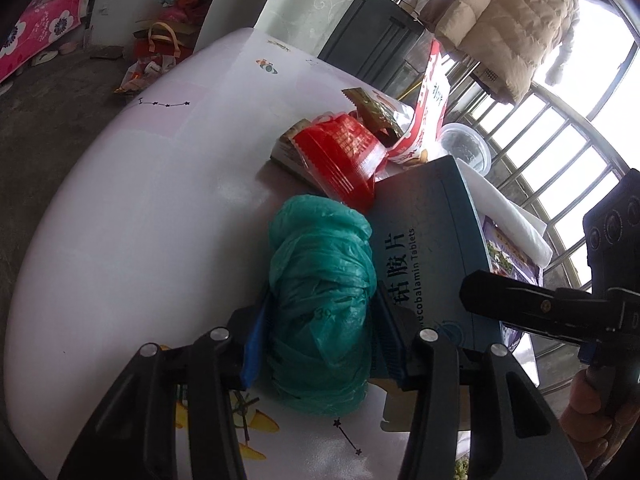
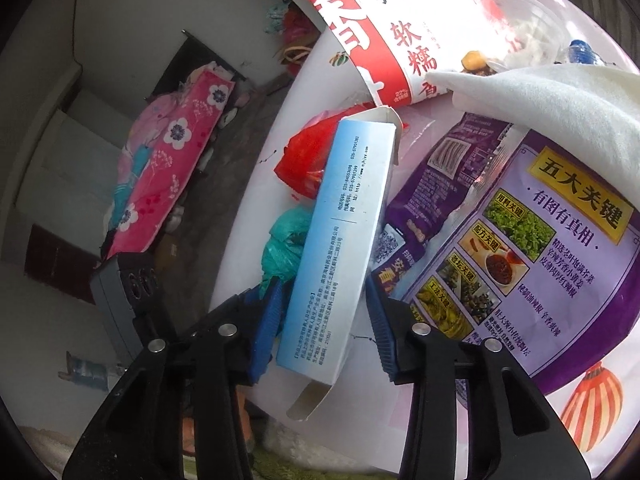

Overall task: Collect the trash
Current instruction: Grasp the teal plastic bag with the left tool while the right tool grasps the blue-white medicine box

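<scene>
Close downward wrist views; shared table [image 1: 120,220]

From my remote seat I count, around the blue tablet box [image 1: 432,236] as my landmark: one box itself; one green plastic bag wad [image 1: 320,300] touching its left side; one red plastic bag [image 1: 344,152] just beyond it; one clear cup [image 1: 466,146] behind; one purple snack packet [image 2: 520,216] and one white tissue [image 2: 540,116] to its right.
</scene>
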A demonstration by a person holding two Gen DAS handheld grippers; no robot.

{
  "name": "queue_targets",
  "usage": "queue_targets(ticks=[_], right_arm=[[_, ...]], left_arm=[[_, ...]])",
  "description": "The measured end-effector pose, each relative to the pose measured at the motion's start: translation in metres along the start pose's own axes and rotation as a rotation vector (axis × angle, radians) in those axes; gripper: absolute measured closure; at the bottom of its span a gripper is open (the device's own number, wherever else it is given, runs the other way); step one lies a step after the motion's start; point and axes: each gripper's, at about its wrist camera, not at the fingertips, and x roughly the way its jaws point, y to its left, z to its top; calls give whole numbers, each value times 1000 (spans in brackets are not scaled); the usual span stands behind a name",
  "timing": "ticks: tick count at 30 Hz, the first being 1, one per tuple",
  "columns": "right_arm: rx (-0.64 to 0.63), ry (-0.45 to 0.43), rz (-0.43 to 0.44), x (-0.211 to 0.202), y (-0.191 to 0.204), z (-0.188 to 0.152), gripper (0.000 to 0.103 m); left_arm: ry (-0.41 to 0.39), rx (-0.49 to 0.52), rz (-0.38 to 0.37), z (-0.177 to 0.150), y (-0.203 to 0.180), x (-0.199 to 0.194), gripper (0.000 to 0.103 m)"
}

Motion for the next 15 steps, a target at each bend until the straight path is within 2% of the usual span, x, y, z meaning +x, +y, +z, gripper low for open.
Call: queue_targets(ticks=[6,15], right_arm=[[-11,-33,5,-7,0,-2,75],[-55,-84,61,-29,-1,-12,78]], left_arm=[[-19,1,9,3,0,-10,57],[-94,-5,48,-3,-14,-52,57]])
